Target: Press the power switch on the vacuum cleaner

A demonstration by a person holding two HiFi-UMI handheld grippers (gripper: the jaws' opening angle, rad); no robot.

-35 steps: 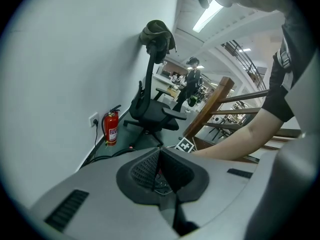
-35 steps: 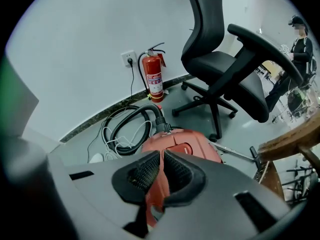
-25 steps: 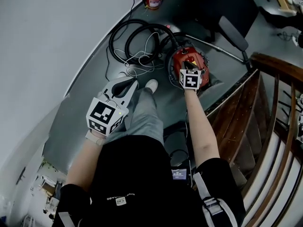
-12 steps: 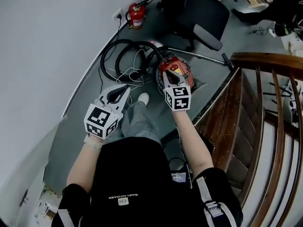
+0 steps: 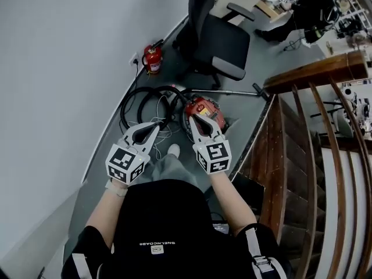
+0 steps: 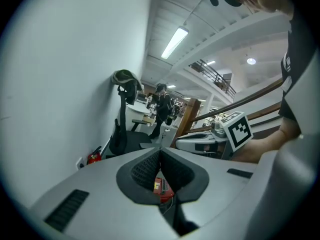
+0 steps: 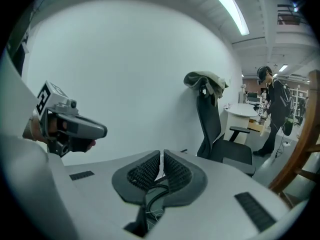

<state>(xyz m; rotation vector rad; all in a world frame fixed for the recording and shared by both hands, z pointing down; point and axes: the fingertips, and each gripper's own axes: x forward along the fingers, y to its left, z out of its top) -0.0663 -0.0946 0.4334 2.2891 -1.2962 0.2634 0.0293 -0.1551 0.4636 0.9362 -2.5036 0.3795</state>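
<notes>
The red vacuum cleaner sits on the grey floor, its black hose coiled to its left. Both grippers hang well above it, close to the person's body. My left gripper is shut and empty, over the hose coils and white cord. Beside it my right gripper is shut and empty, its tips in line with the vacuum's near edge. In the left gripper view the shut jaws show a bit of the red vacuum in the gap below. The right gripper view shows shut jaws over dark hose.
A white wall runs along the left. A red fire extinguisher stands by it and a black office chair behind the vacuum. The metal wand lies toward a wooden stair banister on the right. A person stands far back.
My right gripper has come off the top of the vacuum and drawn back up toward the body. The head view has risen, and the left gripper stays near the body.
</notes>
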